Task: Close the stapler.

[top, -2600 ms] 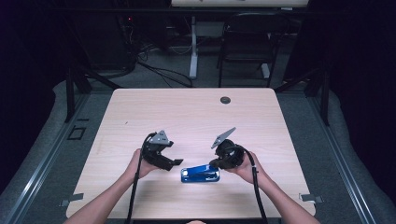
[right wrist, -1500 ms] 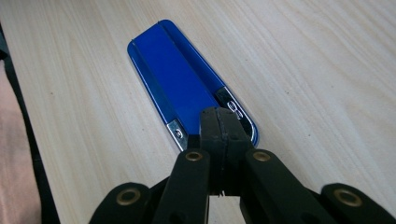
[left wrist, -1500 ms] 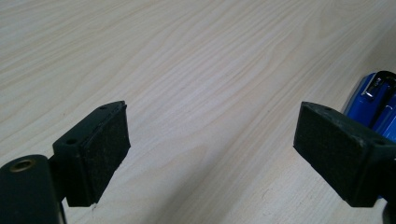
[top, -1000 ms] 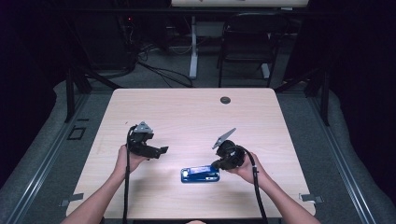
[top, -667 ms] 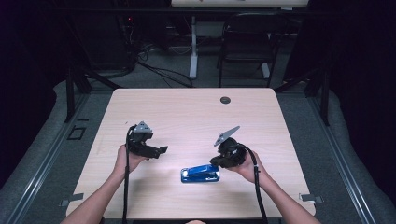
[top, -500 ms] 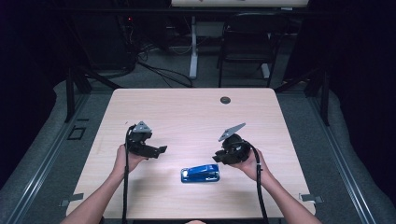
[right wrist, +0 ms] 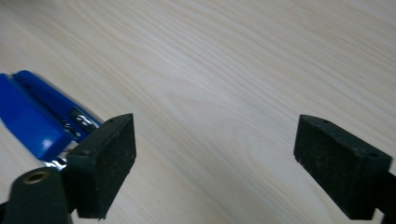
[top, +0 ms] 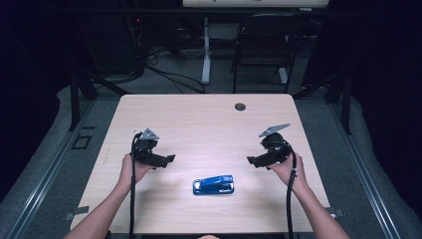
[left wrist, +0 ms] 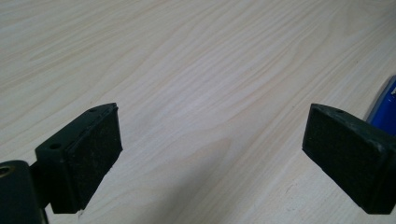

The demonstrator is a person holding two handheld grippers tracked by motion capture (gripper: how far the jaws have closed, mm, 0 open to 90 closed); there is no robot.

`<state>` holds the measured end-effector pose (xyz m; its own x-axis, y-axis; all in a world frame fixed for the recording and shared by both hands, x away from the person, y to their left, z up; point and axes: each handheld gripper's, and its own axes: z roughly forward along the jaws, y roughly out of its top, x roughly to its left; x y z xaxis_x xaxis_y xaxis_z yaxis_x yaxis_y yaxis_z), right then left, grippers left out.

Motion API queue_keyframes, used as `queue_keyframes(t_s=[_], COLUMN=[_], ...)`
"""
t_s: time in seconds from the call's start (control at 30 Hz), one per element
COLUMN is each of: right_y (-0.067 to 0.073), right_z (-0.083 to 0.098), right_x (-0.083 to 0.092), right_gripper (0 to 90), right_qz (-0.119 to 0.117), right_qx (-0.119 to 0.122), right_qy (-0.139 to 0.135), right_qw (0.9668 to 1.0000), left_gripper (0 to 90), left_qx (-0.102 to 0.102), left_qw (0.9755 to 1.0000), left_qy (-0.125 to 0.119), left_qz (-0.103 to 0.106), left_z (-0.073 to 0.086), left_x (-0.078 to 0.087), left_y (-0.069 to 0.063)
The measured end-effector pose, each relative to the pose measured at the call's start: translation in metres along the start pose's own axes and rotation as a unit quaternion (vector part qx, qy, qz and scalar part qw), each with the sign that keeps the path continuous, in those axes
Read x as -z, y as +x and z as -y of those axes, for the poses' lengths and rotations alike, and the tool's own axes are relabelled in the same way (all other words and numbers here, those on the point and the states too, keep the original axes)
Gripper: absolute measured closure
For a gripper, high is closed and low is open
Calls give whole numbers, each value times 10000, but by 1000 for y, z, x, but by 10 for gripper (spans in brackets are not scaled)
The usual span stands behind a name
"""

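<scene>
Stapler (top: 214, 185) lies flat on the surface (top: 199, 124) between both hands, touched by neither. The right gripper (top: 251, 161) has just been opening its fingers, nothing between them; the left gripper (top: 170, 158) is spread too. A clean regrasp should square the fingers across the stapler's narrow body.

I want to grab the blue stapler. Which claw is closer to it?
The right claw; the stapler lies nearer it than the left claw.

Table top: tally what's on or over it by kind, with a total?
Blue stapler: 1, lying flat on the table
Dark round grommet near the far edge: 1
Handheld grippers: 2, the left gripper and the right gripper, both open with nothing between the fingers
Total: 4
</scene>
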<state>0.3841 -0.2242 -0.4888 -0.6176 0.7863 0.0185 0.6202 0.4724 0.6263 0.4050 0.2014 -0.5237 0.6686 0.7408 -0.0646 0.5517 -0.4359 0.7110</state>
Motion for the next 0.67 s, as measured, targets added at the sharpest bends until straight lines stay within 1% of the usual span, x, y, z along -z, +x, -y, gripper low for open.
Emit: queue_keyframes(t_s=[0.07, 0.13, 0.17, 0.2, 0.23, 0.27, 0.3, 0.33, 0.37, 0.4, 0.47, 0.57, 0.63, 0.67], right_y=[-6, -15, -17, -20, -22, -24, -25, -27, -28, -30, -31, -34, -37, -38], right_z=[4, 10, 12, 14, 15, 17, 18, 18, 19, 19, 20, 22, 23, 24], right_x=[3, 5, 5, 5, 5, 5, 4, 3, 2, 1, -1, -2, -2, -3], right_gripper=[77, 39, 29, 23, 16, 2, 0, 0, 0, 0, 0, 0, 0, 0], right_qz=[118, 138, 179, 164, 187, 199, 242, 231, 215, 226, 212, 246, 322, 298], right_qx=[-103, -258, -316, -372, -400, -394, -409, -413, -442, -429, -453, -460, -474, -505], right_qy=[-20, 43, 54, 94, 109, 130, 152, 177, 175, 238, 257, 280, 276, 269], right_qw=[9999, 9996, 9993, 9991, 9990, 9989, 9988, 9987, 9986, 9985, 9984, 9982, 9980, 9979], left_gripper=[39, 32, 30, 25, 22, 20, 17, 16, 14, 12, 5, 5, 4, 4], left_qx=[53, 84, 110, 140, 147, 138, 175, 177, 217, 235, 311, 392, 451, 478], left_qw=[10000, 9999, 9999, 9999, 9998, 9999, 9998, 9998, 9997, 9997, 9995, 9991, 9987, 9985], left_qy=[-2, -3, 6, 3, -6, 18, 8, 27, 2, 21, 80, 131, 180, 216], left_qz=[-22, -70, -52, -53, -98, -87, -79, -73, -114, -101, -76, -105, -121, -125], left_z=[0, 1, 1, 1, 2, 2, 2, 2, 3, 3, 4, 6, 8, 9], left_x=[0, 0, 0, 0, -1, 0, -1, -1, -2, -2, -4, -7, -9, -10], left_y=[2, 4, 5, 6, 6, 7, 8, 9, 10, 11, 14, 19, 23, 25])
